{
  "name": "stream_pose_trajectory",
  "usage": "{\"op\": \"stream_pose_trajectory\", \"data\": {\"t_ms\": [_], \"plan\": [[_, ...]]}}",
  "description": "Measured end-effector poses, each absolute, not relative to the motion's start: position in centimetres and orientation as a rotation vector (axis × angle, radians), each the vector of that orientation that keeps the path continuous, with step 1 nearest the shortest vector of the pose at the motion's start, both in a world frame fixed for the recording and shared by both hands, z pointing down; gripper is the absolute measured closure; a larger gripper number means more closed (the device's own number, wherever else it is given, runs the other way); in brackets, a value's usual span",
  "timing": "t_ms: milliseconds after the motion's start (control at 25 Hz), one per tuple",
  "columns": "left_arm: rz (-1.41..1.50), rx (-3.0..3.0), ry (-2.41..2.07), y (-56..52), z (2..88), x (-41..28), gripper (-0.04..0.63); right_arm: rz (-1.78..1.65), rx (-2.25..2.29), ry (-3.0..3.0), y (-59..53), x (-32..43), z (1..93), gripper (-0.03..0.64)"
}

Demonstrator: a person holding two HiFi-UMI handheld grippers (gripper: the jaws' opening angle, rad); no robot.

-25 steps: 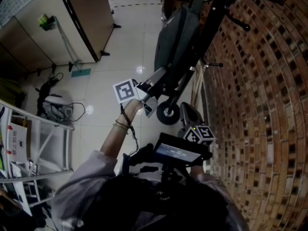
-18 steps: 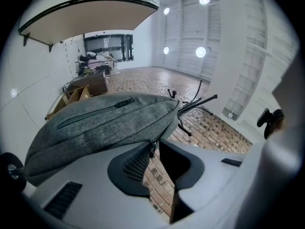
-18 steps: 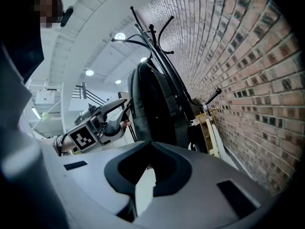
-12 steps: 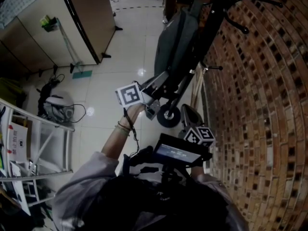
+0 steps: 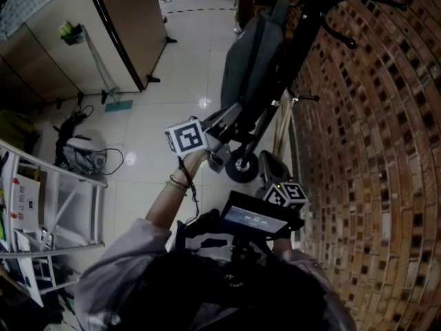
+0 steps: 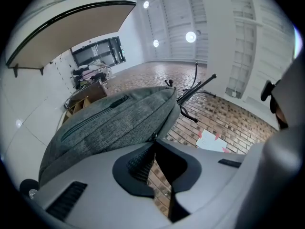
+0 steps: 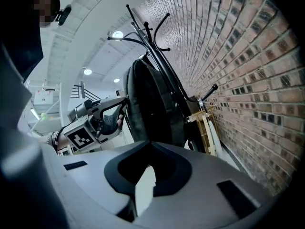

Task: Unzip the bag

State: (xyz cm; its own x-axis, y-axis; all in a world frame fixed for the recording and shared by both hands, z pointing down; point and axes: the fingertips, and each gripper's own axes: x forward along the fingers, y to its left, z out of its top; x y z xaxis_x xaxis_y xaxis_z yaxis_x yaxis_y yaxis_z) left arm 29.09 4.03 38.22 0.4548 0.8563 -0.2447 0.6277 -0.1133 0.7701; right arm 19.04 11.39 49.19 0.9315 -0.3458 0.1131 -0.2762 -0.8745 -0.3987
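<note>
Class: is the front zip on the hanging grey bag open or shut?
Shut: the front zip crosses the grey bag as one thin closed line, no gap.

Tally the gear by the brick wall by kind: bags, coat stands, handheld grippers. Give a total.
grey bag: 1
coat stand: 1
grippers: 2, the left gripper and the right gripper
Total: 4
</note>
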Motion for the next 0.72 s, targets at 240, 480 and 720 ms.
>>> {"op": "stream_pose_trajectory", "data": {"t_ms": [240,480,720], "plan": [[0.338,1.822,1.214,4.0,38.5,29.1,0.578,-0.262,-2.698,0.454,11.4,19.3,49.4,0.624],[0.269,1.825,1.265,4.0,37.6,28.6,0.581,-0.272,-2.698,0.445,11.5,19.5,49.8,0.624],[0.227,1.709,1.254,4.0,35.5,28.3,0.581,-0.270,-2.692,0.445,11.4,19.6,49.8,0.624]]}}
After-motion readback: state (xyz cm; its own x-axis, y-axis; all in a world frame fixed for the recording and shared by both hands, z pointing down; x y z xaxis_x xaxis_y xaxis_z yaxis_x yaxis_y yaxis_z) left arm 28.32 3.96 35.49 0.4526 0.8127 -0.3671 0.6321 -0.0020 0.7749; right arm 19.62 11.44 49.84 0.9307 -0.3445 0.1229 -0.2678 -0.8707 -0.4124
